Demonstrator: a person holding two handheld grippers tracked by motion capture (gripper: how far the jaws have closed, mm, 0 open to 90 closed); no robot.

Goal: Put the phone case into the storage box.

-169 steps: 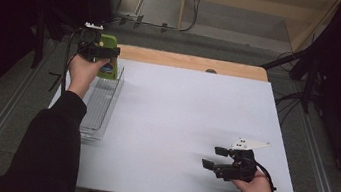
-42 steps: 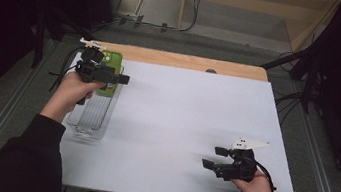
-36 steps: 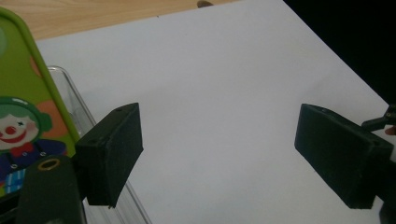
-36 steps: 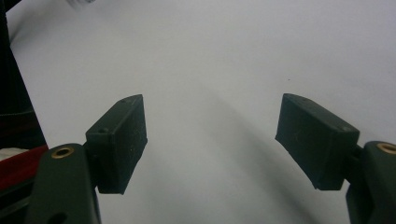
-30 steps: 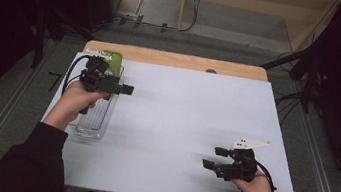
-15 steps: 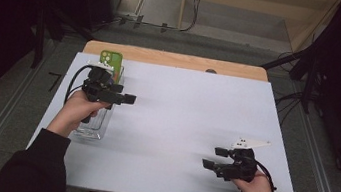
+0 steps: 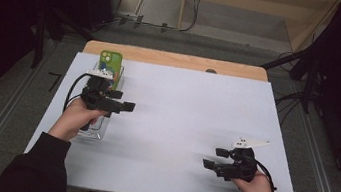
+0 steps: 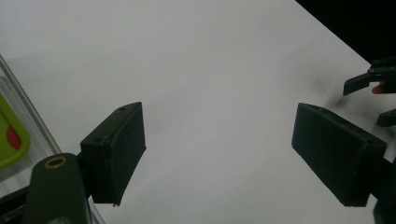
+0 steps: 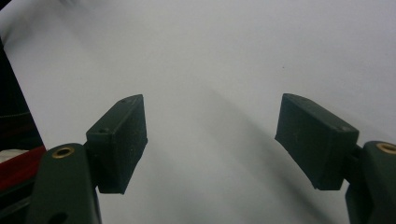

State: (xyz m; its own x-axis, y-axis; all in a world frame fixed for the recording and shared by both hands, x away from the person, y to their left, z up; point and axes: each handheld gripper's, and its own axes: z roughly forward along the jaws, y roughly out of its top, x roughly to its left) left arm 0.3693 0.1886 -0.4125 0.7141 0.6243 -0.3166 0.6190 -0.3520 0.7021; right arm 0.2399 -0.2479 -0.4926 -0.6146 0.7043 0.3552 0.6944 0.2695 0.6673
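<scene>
The green phone [image 7: 111, 62] stands upright at the far end of the clear tray [image 7: 94, 129] on the bench [image 7: 191, 114], at its left side. The left tongs [image 7: 126, 106] hover just beside the tray's inner wall, level and aimed across the bench toward the right; in the left gripper view the jaws stand apart with bare white surface between them, holding nothing. They have just been closing a little, with nothing caught. The phone's green edge [image 8: 11, 135] and the tray's clear rim [image 8: 32, 121] sit at the far left of that view, outside the jaws.

The right tongs [image 7: 212, 165] rest near the bench's front right, well apart from the tray, jaws wide and empty as the right gripper view shows.

The risks, as I judge them:
- The phone leans on little; a knock to the tray from the left hand [image 7: 74, 120] or its trailing cable could tip it over.
- The tray is light and see-through, so its rim is easy to misjudge and a jaw may clip or push it.
- If the phone is the target, a narrow opening may not span it, and smooth sides could slip from the pads.
</scene>
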